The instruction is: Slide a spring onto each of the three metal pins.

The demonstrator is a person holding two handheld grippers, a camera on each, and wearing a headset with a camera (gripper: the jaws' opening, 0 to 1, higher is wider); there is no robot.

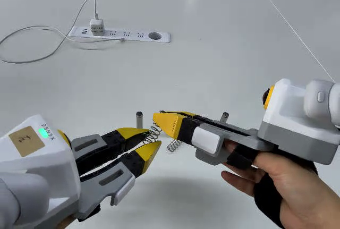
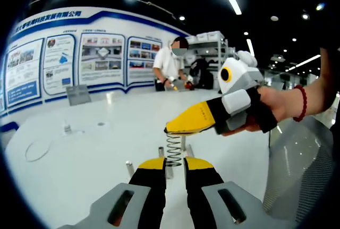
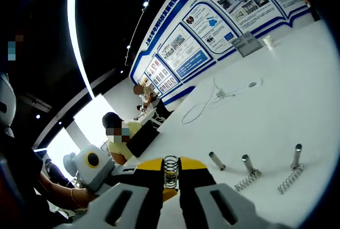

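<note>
Together, the left gripper (image 2: 174, 162) and right gripper (image 3: 171, 162) pinch one spring (image 2: 173, 148).
Each clamps one end of the thin grey coil, just beside the three upright metal pins (image 3: 245, 161).

Left tool (image 1: 151, 140): white housing; grey jaw arms with black inlays and recessed oblong slots; yellow wedge tips. Tan square sticker (image 1: 26, 140) bearing a dark handwritten mark; green lit indicator (image 1: 42, 132) beside small black lettering.

Right tool (image 1: 161, 119): white upper housing over a grey base; grey bar body; black jaw arms; yellow pointed tips; one white rounded block (image 1: 207, 139) on its side.

Right hand (image 1: 289, 200): black strap (image 1: 265, 197) or fingerless glove across the palm. Red beaded bracelet (image 2: 303, 104) at the wrist.
</note>
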